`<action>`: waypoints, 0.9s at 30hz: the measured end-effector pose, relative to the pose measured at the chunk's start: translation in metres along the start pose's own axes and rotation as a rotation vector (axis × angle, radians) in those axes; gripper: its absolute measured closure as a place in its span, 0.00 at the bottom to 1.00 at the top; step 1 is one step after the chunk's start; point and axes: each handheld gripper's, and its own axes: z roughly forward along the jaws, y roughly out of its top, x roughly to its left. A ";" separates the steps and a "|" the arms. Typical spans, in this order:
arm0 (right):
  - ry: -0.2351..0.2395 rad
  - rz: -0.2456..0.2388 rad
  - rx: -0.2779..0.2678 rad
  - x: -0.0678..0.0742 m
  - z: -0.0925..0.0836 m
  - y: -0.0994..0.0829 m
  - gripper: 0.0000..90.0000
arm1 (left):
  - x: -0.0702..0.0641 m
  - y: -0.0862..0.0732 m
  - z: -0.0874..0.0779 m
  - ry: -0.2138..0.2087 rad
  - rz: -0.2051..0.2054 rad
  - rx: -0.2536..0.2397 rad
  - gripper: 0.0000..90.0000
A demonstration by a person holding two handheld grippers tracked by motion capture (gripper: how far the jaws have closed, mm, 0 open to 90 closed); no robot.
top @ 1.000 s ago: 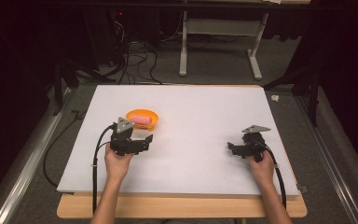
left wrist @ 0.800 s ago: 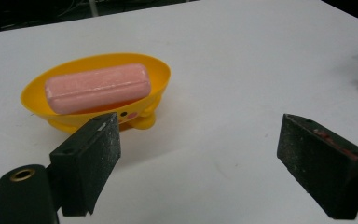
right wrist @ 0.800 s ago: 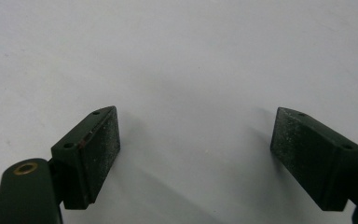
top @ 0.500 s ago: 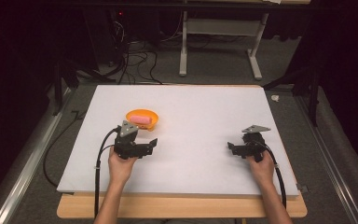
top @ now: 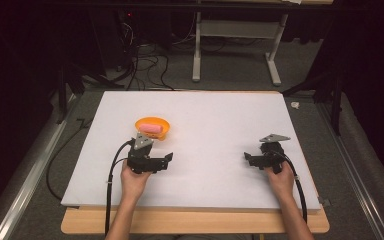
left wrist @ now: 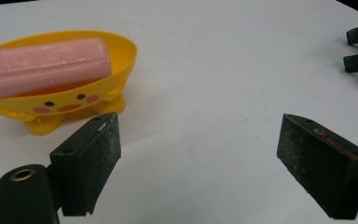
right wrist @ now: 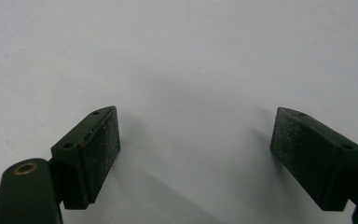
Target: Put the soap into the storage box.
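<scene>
I count two grippers, one dish and one bar of soap on my white table point(top: 220, 115). The left gripper point(top: 166, 160) sits at the near left, held in the left hand point(top: 132, 181); its jaws stand wide apart with nothing between them, only bare table surface. The right gripper point(top: 248, 159) is at the near right, held in the right hand point(top: 281, 177), jaws likewise spread wide over bare surface.

The soap dish point(left wrist: 60, 95) is a single yellow-orange oval bowl on stubby feet, with a little face on its side: two black dot eyes, pink cheeks and an orange patch between them. It stands upright on the table's left half, just beyond the left gripper and to its far left, apart from the jaws. One pink rectangular soap bar point(left wrist: 44, 65) with rounded corners lies lengthwise inside the dish, rising above the rim.
</scene>
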 end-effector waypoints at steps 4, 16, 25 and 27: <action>0.000 0.000 0.000 0.000 0.000 0.000 0.18 | -0.001 -0.001 0.002 0.004 0.008 0.007 0.16; 0.000 0.000 0.000 0.000 0.000 0.000 0.18 | -0.008 -0.009 0.019 -0.019 0.009 0.045 0.16; -0.001 -0.001 0.000 0.000 0.000 0.000 0.18 | -0.012 -0.015 0.037 -0.035 0.003 0.076 0.16; -0.001 0.000 0.000 0.000 0.000 0.000 0.18 | -0.013 -0.016 0.040 -0.032 0.007 0.086 0.16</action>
